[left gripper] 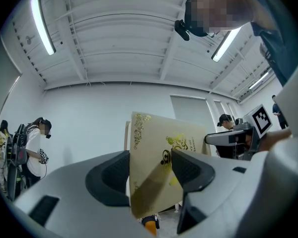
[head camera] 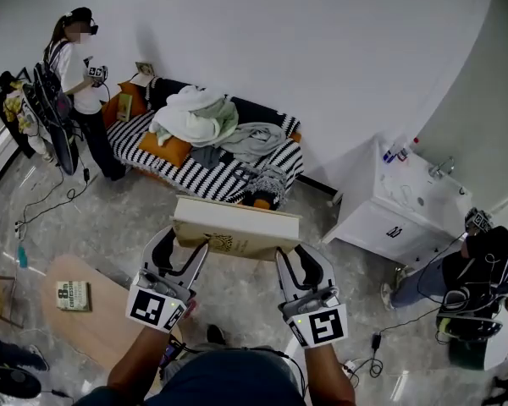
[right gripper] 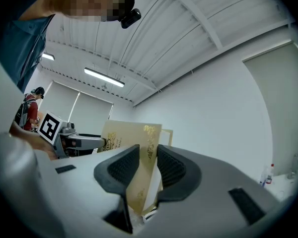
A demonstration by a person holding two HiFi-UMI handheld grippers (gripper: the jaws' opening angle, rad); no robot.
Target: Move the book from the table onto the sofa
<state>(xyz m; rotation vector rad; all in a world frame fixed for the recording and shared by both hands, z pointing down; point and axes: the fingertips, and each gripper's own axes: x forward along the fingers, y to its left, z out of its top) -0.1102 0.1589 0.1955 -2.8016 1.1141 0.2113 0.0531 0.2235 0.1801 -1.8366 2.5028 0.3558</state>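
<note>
the striped sofa [head camera: 203,172], heaped with clothes, lies at twelve o'clock, well apart; the wooden table [head camera: 110,311] sits at eight o'clock; the cream book [head camera: 237,227] is carried in the air between them, not yet on the sofa; the left gripper [head camera: 184,248] and right gripper [head camera: 298,259] each clamp its near edge, apparently sharing a wide volume's weight; its gold lettering is unreadable; a smaller book [head camera: 72,295] on the table shows a large "8".

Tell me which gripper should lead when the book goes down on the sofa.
Left, probably. Both grippers are clamped on the book, the left gripper on its left end and the right gripper on its right, but the bare striped seat of the sofa lies ahead toward the left.
</note>
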